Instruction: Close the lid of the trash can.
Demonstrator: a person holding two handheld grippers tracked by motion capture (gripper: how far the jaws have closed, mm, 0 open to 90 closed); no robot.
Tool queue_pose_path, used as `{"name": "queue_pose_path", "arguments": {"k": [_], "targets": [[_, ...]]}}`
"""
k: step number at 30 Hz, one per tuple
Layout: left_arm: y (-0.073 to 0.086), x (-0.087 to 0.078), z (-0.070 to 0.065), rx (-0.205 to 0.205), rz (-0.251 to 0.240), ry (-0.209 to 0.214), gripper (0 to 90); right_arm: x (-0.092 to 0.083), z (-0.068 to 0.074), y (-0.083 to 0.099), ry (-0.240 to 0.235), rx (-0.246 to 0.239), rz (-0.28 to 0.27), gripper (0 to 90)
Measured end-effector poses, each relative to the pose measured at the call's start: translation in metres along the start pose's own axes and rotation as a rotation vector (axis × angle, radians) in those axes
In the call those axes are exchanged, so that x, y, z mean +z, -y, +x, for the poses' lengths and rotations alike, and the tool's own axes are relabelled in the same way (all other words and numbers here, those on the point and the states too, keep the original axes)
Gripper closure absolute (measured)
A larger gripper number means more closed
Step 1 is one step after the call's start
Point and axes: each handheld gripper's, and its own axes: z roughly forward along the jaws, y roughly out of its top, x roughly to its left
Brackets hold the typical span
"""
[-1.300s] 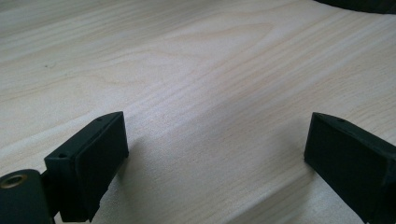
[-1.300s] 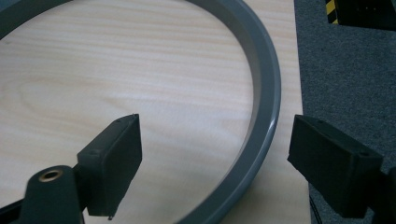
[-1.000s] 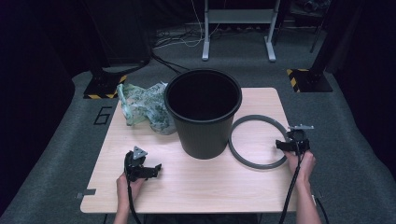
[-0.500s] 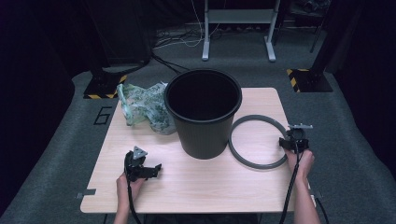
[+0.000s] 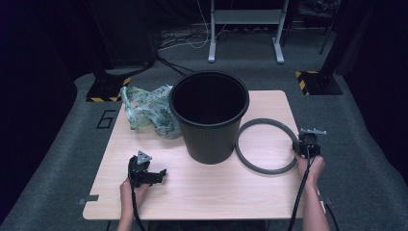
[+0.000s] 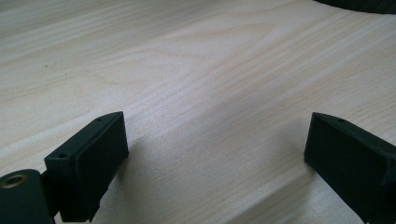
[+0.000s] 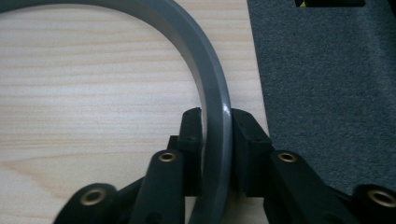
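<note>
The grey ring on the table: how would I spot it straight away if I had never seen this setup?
Find the tall black bucket in the middle of the wooden table. Just right of it lies the grey ring, flat on the wood, its far-right edge between the right gripper pads. It is the table's one thin open hoop; the crumpled green-patterned bag sits on the bucket's other side.

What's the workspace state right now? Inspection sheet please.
Surface: light wood table, flat, on grey carpet.
Job's things: grey ring flat at the table's right, beside the black bucket, which stands upright mid-table.
Clutter: crumpled green-printed bag left of the bucket.
Grippers: right gripper has just been closing, pads on the ring's rim; left gripper open over bare wood.
Cables: one trails from each gripper toward the person; more on the floor behind.
Surroundings: dark room, metal stand legs, hazard-striped bases.
</note>
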Motion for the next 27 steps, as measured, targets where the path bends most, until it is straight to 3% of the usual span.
{"name": "queue_pose_path", "arguments": {"k": [12,27], "targets": [[0.000,0.000,0.000,0.000,0.000,0.000,5.9,-0.001,-0.007,0.003,-0.046,0.085,-0.023,78.2],[0.000,0.000,0.000,-0.001,0.000,0.000,5.9,-0.012,-0.013,-0.004,-0.089,0.128,-0.054,78.4]]}}
